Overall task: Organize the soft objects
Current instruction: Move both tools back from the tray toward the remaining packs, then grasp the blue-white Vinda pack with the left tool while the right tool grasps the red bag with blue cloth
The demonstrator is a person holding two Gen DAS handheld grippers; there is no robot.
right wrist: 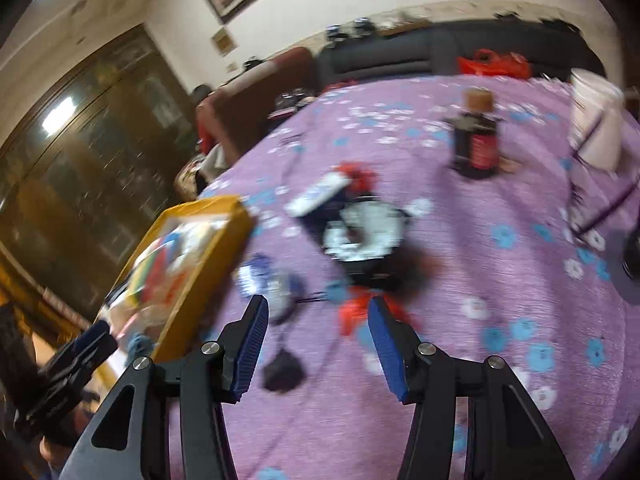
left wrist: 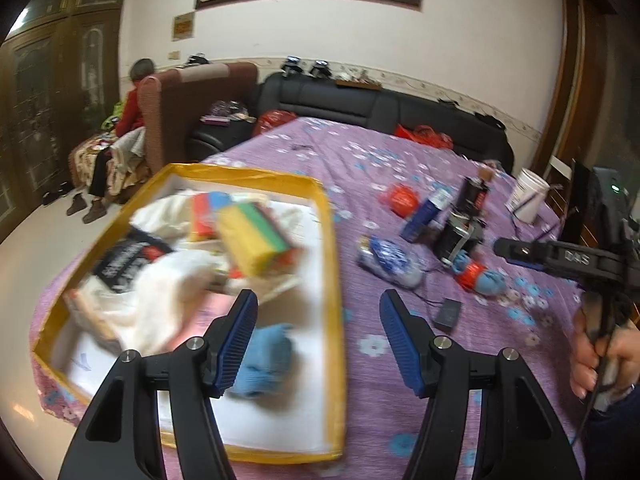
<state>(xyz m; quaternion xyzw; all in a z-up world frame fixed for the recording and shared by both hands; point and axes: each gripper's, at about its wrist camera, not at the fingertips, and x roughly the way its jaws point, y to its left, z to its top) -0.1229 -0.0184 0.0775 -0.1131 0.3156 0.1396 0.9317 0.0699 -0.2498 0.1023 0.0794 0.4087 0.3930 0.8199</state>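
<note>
A: Soft objects, that's the game; the one left out on the purple flowered bedspread (left wrist: 400, 160) is a blue-and-red knitted bundle (left wrist: 480, 276), lying just in front of the black device (left wrist: 460, 236) and near the blue-and-white pouch (left wrist: 390, 260).

B: And the right tool (right wrist: 318, 344) is above that patch; jaws apart, nothing between the blue pads, red and blue fabric blurred just beyond the tips.

A: It looks light and squashy to me, yarn or sock knit; I'd judge it will give under the pads, not slip; take it across the thick middle, where red meets blue, so no loose end trails onto the thin black cable (left wrist: 424, 300) beside it.

B: Over on the other side, the left tool (left wrist: 318, 340) hangs at the near edge of the yellow-rimmed box (left wrist: 332, 208); jaws spread, empty; a blue soft piece (left wrist: 264, 360) lies on the white floor of the box just past its left pad.

A: Same blue as the bundle outside; crumpled, matte, no stiffness showing; behind it in the box sit a white cloth (left wrist: 168, 280) and striped sponges (left wrist: 256, 236), all blurred.

B: The pouch may be soft too; too smeared to say.
</note>
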